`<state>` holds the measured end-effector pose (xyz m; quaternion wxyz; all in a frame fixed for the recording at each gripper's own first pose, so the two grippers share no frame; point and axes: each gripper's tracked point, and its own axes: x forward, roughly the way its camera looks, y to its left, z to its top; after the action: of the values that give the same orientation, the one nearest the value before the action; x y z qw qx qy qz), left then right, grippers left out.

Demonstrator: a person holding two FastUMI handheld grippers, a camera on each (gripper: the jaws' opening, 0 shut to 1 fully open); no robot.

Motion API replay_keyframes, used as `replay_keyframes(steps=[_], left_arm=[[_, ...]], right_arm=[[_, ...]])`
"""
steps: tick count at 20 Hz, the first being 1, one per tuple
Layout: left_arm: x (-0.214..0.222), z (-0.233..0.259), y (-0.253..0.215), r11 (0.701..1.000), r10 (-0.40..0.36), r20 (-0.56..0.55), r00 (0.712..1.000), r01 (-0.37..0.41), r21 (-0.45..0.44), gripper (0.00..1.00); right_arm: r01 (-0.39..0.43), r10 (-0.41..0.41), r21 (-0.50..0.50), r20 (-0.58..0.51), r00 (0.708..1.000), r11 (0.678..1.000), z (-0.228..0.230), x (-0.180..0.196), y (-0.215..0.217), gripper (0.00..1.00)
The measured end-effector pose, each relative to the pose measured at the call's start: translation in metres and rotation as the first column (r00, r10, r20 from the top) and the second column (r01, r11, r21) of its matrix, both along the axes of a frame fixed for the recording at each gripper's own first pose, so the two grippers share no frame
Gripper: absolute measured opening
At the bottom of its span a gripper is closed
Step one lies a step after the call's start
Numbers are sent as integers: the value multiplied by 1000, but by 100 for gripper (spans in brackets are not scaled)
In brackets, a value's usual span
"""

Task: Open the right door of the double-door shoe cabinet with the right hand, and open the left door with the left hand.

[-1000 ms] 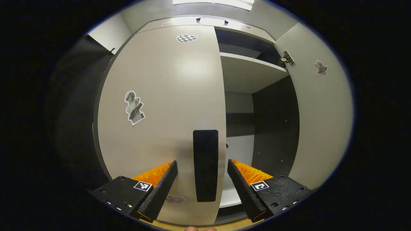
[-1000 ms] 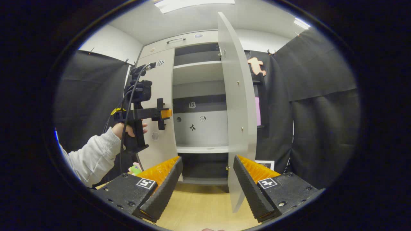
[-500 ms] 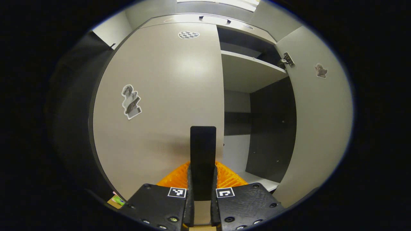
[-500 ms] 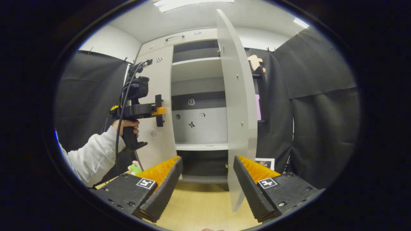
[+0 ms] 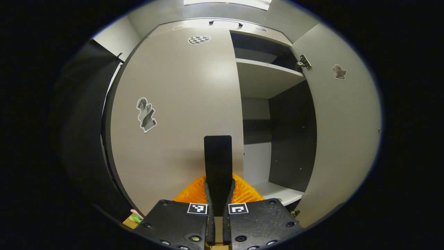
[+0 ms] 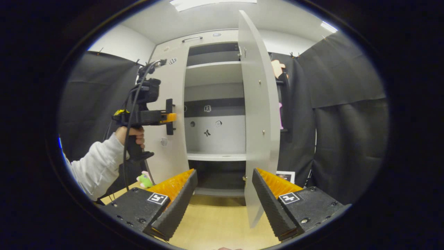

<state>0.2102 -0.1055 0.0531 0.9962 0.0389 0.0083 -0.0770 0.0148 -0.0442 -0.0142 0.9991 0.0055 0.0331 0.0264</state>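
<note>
In the left gripper view the pale grey left door (image 5: pixel 173 104) of the shoe cabinet stands close in front of me. My left gripper (image 5: pixel 218 187) is shut on that door's black vertical handle (image 5: pixel 218 156). The right door (image 5: pixel 343 139) is swung wide open at the right. The right gripper view has my right gripper (image 6: pixel 223 187) open and holding nothing, well back from the cabinet. Its two fingers frame the edge-on right door (image 6: pixel 258 121). Farther off at the left, a hand (image 6: pixel 133 133) holds the left gripper (image 6: pixel 169 117) against the left door (image 6: pixel 170 149).
Inside the open half are a light shelf (image 6: pixel 215 157) and an upper shelf (image 5: pixel 267 74). A small green plush toy (image 6: pixel 145 180) lies on the wooden floor (image 6: pixel 215 222) by the left door's foot. Black cloth walls (image 6: pixel 347 139) stand on both sides.
My left gripper went from open around the black handle to shut on it, and keeps its hold. The right gripper stayed open and barely shifted.
</note>
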Motion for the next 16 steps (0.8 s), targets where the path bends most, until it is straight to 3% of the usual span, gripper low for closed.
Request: replay_keyframes(steps=[4, 7, 16], left_arm=[[-31, 5, 11, 998, -56, -10, 998, 56, 39, 8], [-47, 4, 23, 997, -69, -18, 997, 69, 19, 8], [-98, 13, 72, 1000, -9, 10, 1000, 9, 15, 7]], right_arm=[[21, -21, 32, 2, 1000, 999, -1, -7, -6, 100], [24, -24, 37, 7, 1000, 999, 2, -6, -7, 99], [-7, 7, 30, 12, 1000, 1000, 3, 0, 12, 100]])
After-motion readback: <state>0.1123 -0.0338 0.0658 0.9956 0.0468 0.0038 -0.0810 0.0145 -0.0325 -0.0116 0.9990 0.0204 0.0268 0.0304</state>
